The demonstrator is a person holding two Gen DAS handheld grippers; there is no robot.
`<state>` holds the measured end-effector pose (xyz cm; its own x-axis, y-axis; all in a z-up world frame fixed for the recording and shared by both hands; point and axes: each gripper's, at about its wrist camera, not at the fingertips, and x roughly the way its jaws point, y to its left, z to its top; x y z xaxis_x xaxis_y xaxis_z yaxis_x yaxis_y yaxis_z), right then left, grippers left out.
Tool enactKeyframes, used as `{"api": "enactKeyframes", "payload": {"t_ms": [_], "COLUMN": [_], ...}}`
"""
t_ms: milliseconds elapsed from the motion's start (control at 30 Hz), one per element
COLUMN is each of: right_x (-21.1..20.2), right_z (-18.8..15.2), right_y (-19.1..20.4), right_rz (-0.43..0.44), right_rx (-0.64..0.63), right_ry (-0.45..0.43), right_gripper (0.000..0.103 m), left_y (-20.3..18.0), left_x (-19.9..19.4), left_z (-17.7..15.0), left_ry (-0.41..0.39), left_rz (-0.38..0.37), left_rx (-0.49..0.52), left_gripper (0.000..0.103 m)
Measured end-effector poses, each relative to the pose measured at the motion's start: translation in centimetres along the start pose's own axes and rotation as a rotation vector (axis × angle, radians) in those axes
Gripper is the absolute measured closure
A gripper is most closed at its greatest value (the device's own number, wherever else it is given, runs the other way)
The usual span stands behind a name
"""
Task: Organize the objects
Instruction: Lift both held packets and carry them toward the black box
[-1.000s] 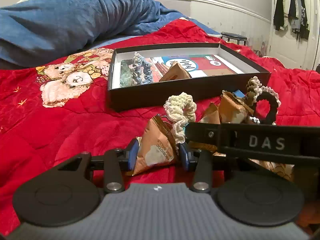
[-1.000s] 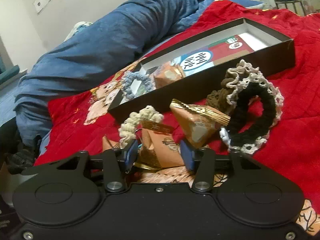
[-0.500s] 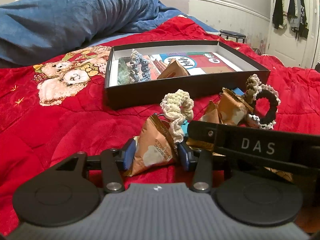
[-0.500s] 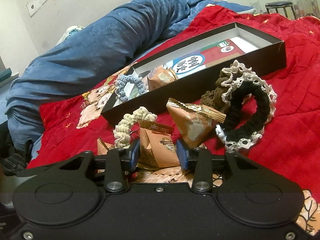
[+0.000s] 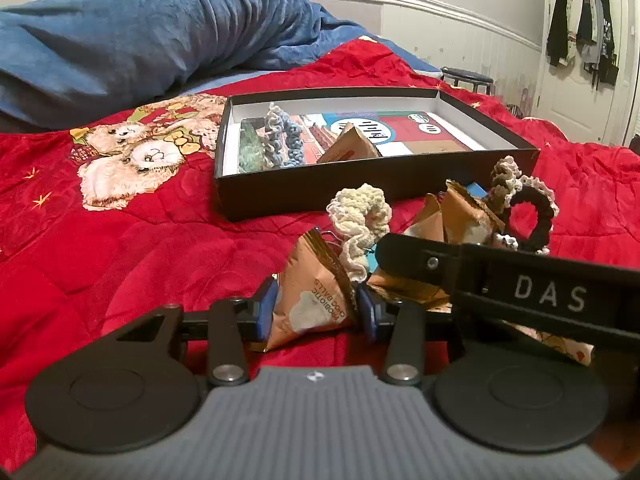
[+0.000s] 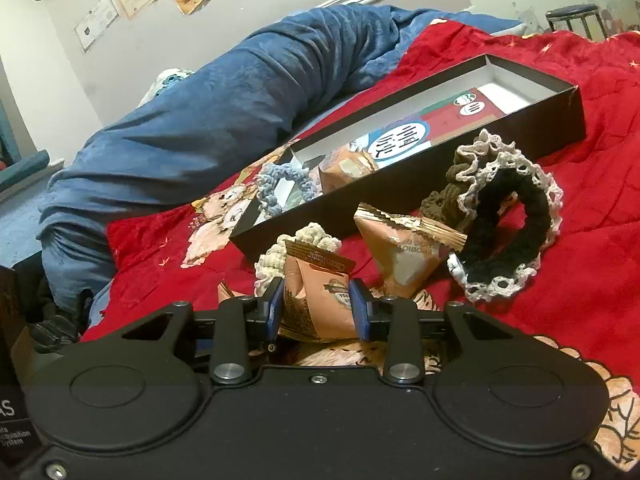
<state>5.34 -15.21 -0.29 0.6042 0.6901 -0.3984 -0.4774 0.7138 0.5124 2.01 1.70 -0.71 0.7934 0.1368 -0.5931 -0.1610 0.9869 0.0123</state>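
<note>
A tan snack packet printed "choc balls" lies on the red quilt between the blue pads of my left gripper. Its jaws are closing and both pads touch the packet's sides. My right gripper is closing too, its pads pressed on a second tan packet. A black box holds a blue scrunchie and one packet. In front of the box lie a cream scrunchie, a third packet and a black lace-edged scrunchie.
A blue duvet is heaped along the far side of the bed. A brown scrunchie leans against the black one. The right gripper's black body crosses the left wrist view. A stool stands beyond the bed.
The right gripper's pads have drawn in onto its packet. The left pads widened slightly, then came back against the choc balls packet. Neither hand has shifted much.
</note>
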Motion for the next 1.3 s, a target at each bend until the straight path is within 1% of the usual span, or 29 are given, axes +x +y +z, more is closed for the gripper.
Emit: {"api": "enactKeyframes", "payload": {"t_ms": [300,367,500,600,667,833,933,1033,1133,1233,1300], "right_x": [-0.8,-0.9,-1.2,-1.4,-1.6,-1.8,-1.8,-1.7,-1.6,-1.2,-1.0], "right_z": [0.1,0.2,0.3,0.6,0.8,1.4,1.7,2.2,2.9,4.1,4.8], "right_y": [-0.9,-0.9,-1.1,-1.3,-1.4,-1.5,-1.6,-1.7,-1.6,-1.3,-1.1], "right_rz": [0.047,0.049,0.073,0.097,0.107,0.122,0.133,0.138,0.133,0.109,0.084], "right_rx": [0.049,0.047,0.064,0.079,0.085,0.096,0.102,0.108,0.103,0.079,0.065], "right_ry": [-0.045,-0.051,-0.072,-0.083,-0.096,-0.124,-0.141,-0.161,-0.181,-0.190,-0.203], "right_gripper": [0.069,0.069,0.069,0.069,0.069,0.069,0.069,0.069,0.069,0.069,0.069], "left_y": [0.1,0.2,0.3,0.5,0.4,0.4,0.5,0.5,0.8,1.4,1.6], "left_x": [-0.5,-1.1,-3.2,-4.0,-4.0,-3.6,-3.5,-3.6,-3.5,-3.2,-3.0], "left_z": [0.0,-0.1,-0.3,-0.4,-0.1,0.0,0.0,0.3,0.8,1.7,2.1], "left_ry": [-0.025,-0.061,-0.181,-0.233,-0.238,-0.221,-0.230,-0.252,-0.288,-0.309,-0.343], "left_rz": [-0.002,-0.002,-0.011,-0.012,-0.014,-0.012,-0.008,-0.007,-0.015,-0.061,-0.071], "left_rx": [-0.007,-0.011,-0.021,-0.025,-0.027,-0.026,-0.029,-0.006,-0.012,-0.025,-0.019], "left_gripper": [0.057,0.058,0.058,0.057,0.057,0.057,0.057,0.057,0.057,0.057,0.057]}}
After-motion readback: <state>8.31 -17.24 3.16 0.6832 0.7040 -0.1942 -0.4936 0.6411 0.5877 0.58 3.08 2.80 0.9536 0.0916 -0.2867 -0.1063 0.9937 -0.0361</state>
